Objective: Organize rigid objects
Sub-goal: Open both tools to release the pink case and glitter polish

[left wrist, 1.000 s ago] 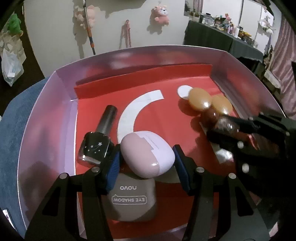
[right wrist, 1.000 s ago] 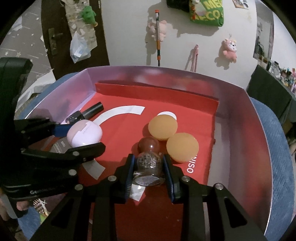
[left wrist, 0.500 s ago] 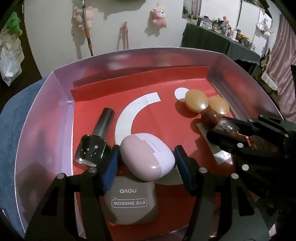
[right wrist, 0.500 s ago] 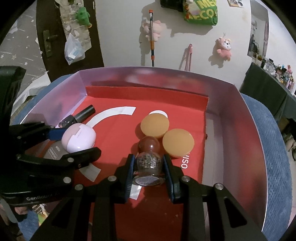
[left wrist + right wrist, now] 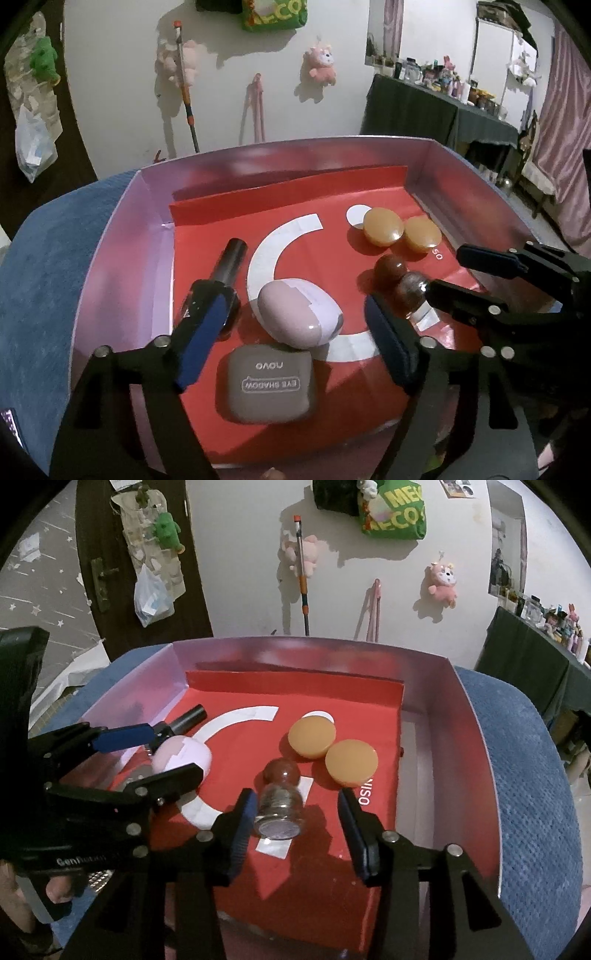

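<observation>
A pink-walled box [image 5: 122, 258] with a red liner holds the items. My left gripper [image 5: 295, 325] is open; the pink oval case [image 5: 299, 314] lies free between its fingers, leaning on a grey eye-shadow compact [image 5: 271, 384]. A black nail-polish bottle [image 5: 231, 258] lies to the left. My right gripper [image 5: 295, 812] is open around a small glitter bottle with a brown round cap [image 5: 280, 797], which lies on the liner close to the left finger. Two orange round lids [image 5: 312, 736] [image 5: 351, 762] lie beyond it.
The box [image 5: 476, 775] sits on a blue textured cushion [image 5: 528, 775]. The right gripper [image 5: 498, 280] reaches into the box beside the left one. A white wall with hanging plush toys stands behind, and a dark cluttered table stands at the right.
Both grippers have opened and drawn back. The left let go of the pink case; the right let go of the glitter bottle, which now lies on the liner.
</observation>
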Demonstrator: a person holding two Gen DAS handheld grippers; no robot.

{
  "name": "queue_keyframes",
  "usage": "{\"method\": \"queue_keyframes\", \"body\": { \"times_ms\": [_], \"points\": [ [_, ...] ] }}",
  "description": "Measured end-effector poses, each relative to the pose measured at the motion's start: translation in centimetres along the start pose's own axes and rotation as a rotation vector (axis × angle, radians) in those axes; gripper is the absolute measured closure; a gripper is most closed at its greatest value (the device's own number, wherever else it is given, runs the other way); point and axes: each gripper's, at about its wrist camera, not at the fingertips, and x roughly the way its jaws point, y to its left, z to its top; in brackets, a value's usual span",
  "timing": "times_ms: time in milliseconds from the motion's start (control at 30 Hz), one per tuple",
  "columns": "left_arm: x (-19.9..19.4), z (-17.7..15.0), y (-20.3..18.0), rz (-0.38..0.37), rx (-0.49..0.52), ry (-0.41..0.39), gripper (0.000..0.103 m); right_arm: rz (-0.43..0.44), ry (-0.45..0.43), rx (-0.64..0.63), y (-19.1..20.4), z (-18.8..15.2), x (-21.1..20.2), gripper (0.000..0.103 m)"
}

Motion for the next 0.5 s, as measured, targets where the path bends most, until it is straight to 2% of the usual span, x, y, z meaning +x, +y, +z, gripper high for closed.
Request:
{"method": "queue_keyframes", "body": {
  "times_ms": [167,233,300,400,500],
  "points": [
    [-1.2,-0.2,0.2,-0.011,-0.027,-0.026,0.017,0.017,-0.019,0.013,0.3,-0.1,-1.1,0.045],
    [-1.7,-0.4,0.3,-0.005,-0.035,-0.038,0.014,0.018,-0.033,0.013,0.5,-0.3,-1.9,0.039],
    [-2.3,-0.5,0.3,-0.01,-0.043,-0.051,0.006,0.018,-0.047,0.012,0.8,-0.4,-2.4,0.033],
    [-3.5,-0.8,0.4,-0.009,-0.047,-0.081,0.005,0.028,-0.071,0.025,0.9,-0.6,-3.5,0.03],
    [-4.8,-1.2,0.5,-0.003,-0.047,-0.11,0.004,0.036,-0.093,0.041,1.0,-0.9,-4.5,0.022]
  ]
}}
